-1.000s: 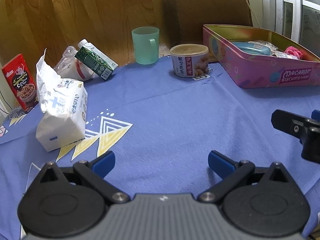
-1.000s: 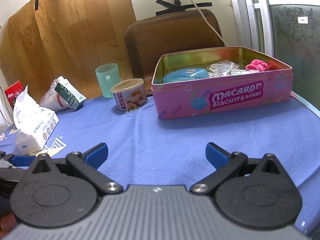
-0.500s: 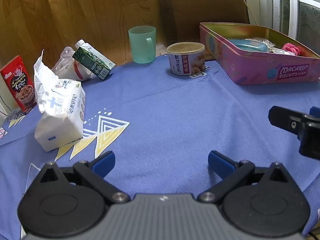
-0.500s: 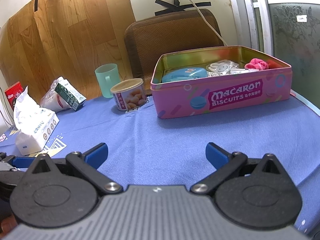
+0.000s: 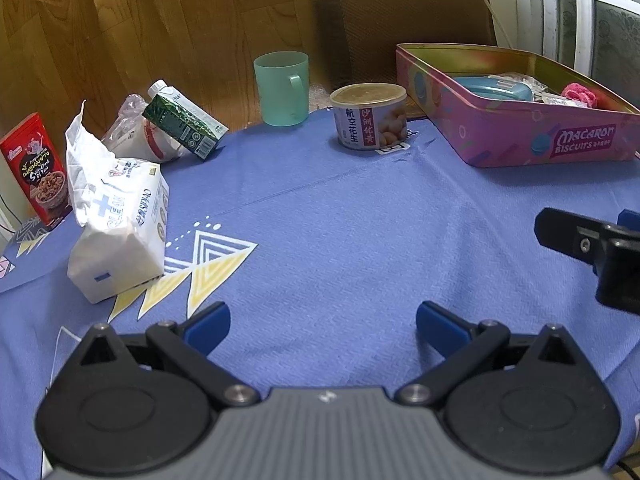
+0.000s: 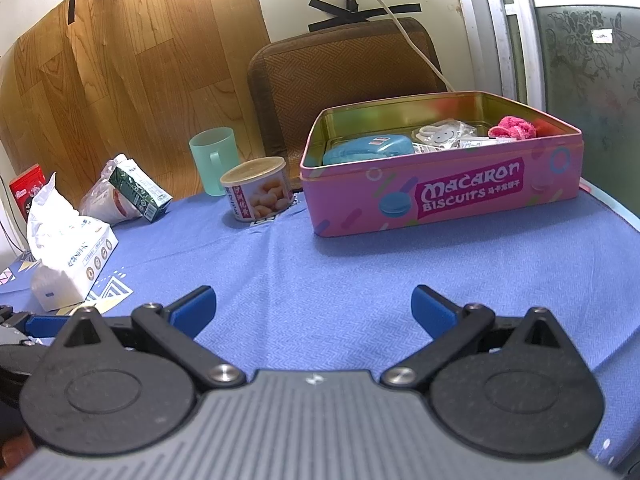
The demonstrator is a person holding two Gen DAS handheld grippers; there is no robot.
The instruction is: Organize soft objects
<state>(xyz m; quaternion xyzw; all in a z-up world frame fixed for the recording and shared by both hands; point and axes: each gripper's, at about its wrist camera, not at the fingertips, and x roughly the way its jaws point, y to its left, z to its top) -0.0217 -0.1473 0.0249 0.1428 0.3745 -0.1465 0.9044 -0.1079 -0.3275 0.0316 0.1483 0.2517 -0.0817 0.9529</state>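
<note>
Both tools gape wide, holding nothing. Tissue pack [image 5: 120, 232] lies on the bench at far left of the left tool [image 5: 322, 326] — long axis running near-to-far. Right tool [image 6: 314, 306] is farther off; tin [image 6: 440, 196] sits far right.

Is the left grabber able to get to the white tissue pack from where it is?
Probably yes. The left gripper is open and empty, and the tissue pack lies ahead to its left on the blue tablecloth. Only bare cloth shows between them, and the side facing the gripper is clear.
</note>
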